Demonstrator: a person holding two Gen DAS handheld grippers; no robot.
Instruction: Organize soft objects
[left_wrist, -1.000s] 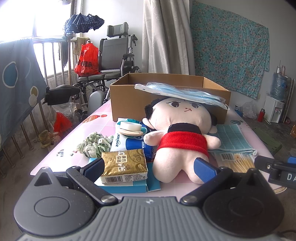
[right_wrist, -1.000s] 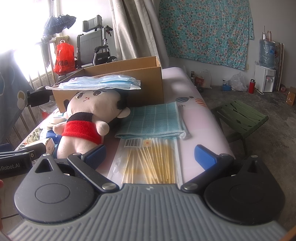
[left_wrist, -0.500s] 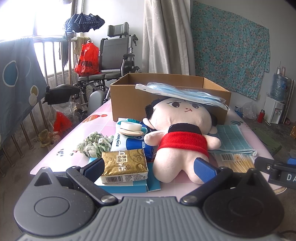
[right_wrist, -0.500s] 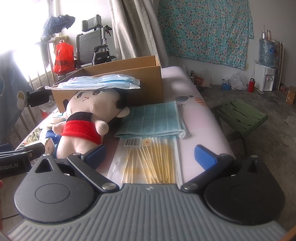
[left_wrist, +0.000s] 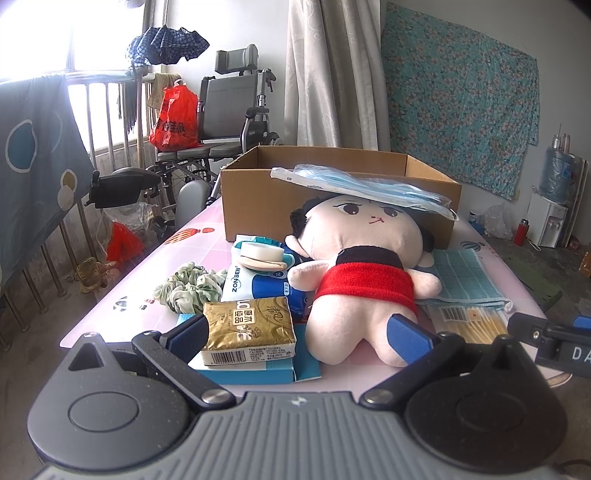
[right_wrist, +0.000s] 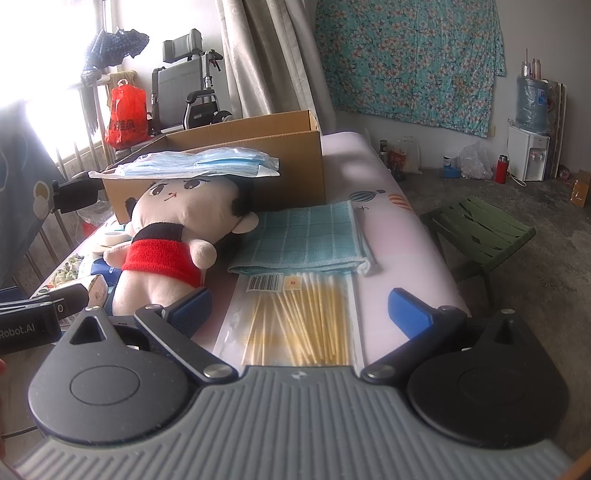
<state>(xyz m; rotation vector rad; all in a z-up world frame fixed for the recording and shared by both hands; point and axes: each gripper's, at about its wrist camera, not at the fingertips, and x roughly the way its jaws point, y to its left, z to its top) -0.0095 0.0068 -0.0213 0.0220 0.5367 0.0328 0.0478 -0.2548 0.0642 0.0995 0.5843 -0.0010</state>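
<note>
Left view, tool: the left tool (left_wrist: 299, 332) is held wide and empty, near one gold tissue pack (left_wrist: 249, 325).
Left view, soft things: one plush doll (left_wrist: 364, 284) is laid on the surface (left_wrist: 110, 314); one mask packet (left_wrist: 364, 188) is propped between its head and the cardboard box (left_wrist: 258, 199), likely awaiting sorting.
Right view, tool: the right tool (right_wrist: 299, 308) is spread wide, empty, over one swab packet (right_wrist: 299, 317).
Right view, cloth: one folded teal cloth (right_wrist: 306, 236) lies just beyond.

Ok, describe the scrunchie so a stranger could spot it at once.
Start at the cardboard box on the pink table. Nearer the camera, left of the plush doll, lies the scrunchie: the only crumpled green-and-white fabric ring among boxy tissue packs.
</note>
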